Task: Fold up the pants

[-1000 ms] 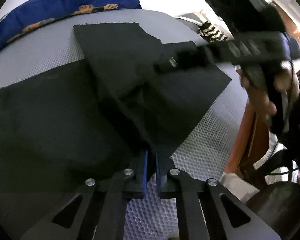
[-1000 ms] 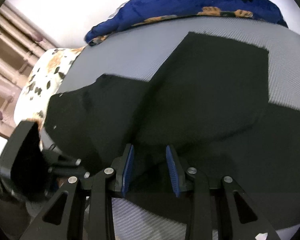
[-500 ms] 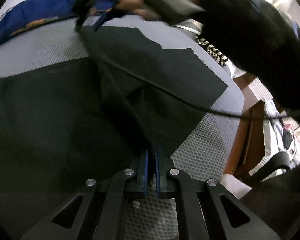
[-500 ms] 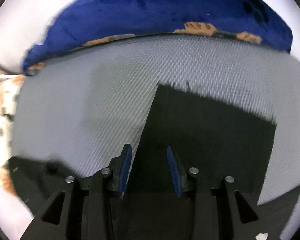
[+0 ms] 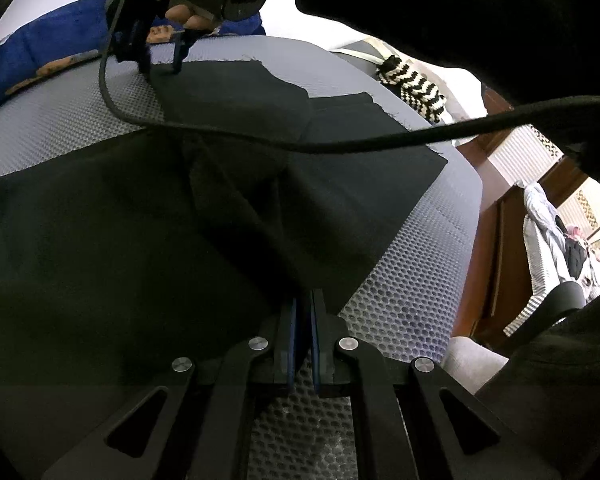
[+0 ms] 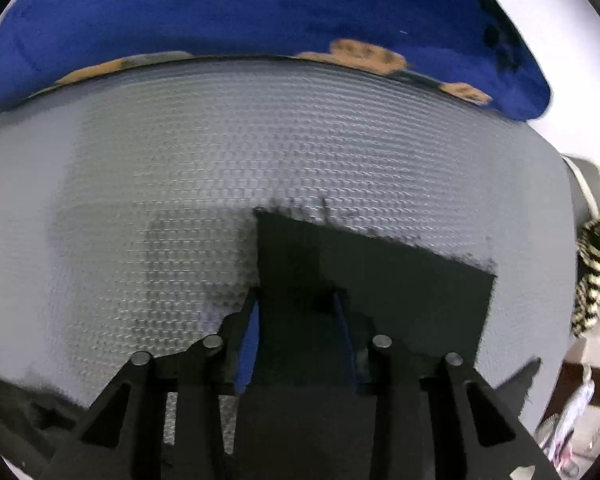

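Black pants [image 5: 140,232] lie spread on a grey mesh-patterned bed surface [image 5: 412,304]. My left gripper [image 5: 303,304] is shut on the near edge of the pants, at the crotch fold. My right gripper [image 6: 296,300] is open, its blue pads straddling the corner of a pant leg hem [image 6: 372,276] at the far end. In the left wrist view the right gripper [image 5: 160,64] hovers over that far hem, held by a hand, with its cable [image 5: 340,144] hanging across the pants.
A blue blanket with orange patches [image 6: 260,12] lies along the far edge of the bed. A black-and-white striped cloth [image 5: 416,88] sits at the right edge. Wooden furniture [image 5: 500,248] and a chair stand to the right, beyond the bed.
My right gripper has moved from the middle of the pants to the far leg hem and lowered over its corner, still open. My left gripper has stayed shut on the near edge.
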Tool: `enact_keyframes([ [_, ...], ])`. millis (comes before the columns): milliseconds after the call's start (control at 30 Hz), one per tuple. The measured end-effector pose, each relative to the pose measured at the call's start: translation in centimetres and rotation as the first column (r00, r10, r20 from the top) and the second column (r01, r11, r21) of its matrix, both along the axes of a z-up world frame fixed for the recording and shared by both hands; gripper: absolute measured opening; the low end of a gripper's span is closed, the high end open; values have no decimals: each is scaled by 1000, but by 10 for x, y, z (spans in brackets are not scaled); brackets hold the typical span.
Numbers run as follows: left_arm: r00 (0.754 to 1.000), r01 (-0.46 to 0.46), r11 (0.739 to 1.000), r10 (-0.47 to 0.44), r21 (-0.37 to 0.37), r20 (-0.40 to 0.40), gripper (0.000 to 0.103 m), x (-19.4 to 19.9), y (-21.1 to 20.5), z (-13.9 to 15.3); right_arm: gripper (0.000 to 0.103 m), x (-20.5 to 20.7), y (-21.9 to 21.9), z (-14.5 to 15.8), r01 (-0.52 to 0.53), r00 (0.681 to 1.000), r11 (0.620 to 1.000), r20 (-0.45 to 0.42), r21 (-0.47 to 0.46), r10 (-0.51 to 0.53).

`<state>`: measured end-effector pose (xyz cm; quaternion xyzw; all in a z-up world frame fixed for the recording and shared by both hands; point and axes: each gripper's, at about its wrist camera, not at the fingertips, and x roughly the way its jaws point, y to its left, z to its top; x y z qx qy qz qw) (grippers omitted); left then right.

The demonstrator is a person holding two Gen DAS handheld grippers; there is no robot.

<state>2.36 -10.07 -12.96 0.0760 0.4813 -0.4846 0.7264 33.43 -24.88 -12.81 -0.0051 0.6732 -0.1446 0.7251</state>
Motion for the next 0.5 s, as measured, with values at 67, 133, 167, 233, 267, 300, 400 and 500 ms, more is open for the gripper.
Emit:
enact_keyframes([
  [67, 1000, -4, 1000, 4, 0, -6, 6, -1, 1, -1, 4, -2, -4, 2, 32, 999, 999, 6, 40, -33],
  [133, 1000, -9, 1000, 9, -2, -7, 6, 2, 3, 0, 3, -4, -7, 7, 50, 998, 996, 20, 68, -52],
  [167, 1000, -13, 1000, 13, -7, -7, 6, 3, 4, 1, 2, -6, -14, 13, 72, 996, 992, 36, 105, -76],
  [233, 1000, -24, 1000, 24, -15, -11, 6, 5, 6, 1, 2, -10, -28, 25, 106, 991, 976, 62, 189, -120],
  [267, 1000, -30, 999, 29, -20, -6, 6, 5, 7, 2, 2, -14, -37, 36, 122, 984, 959, 96, 256, -150],
  [300, 999, -38, 999, 38, -27, 2, 6, 6, 8, 3, 2, -16, -43, 45, 120, 978, 942, 128, 314, -167],
  [400, 997, -71, 996, 72, -48, 19, 6, 12, 14, 9, 2, -27, -59, 82, 115, 950, 903, 219, 413, -221],
  [500, 993, -112, 990, 114, -86, 28, 6, 21, 22, 20, 2, -40, -65, 124, 40, 916, 878, 335, 476, -223],
])
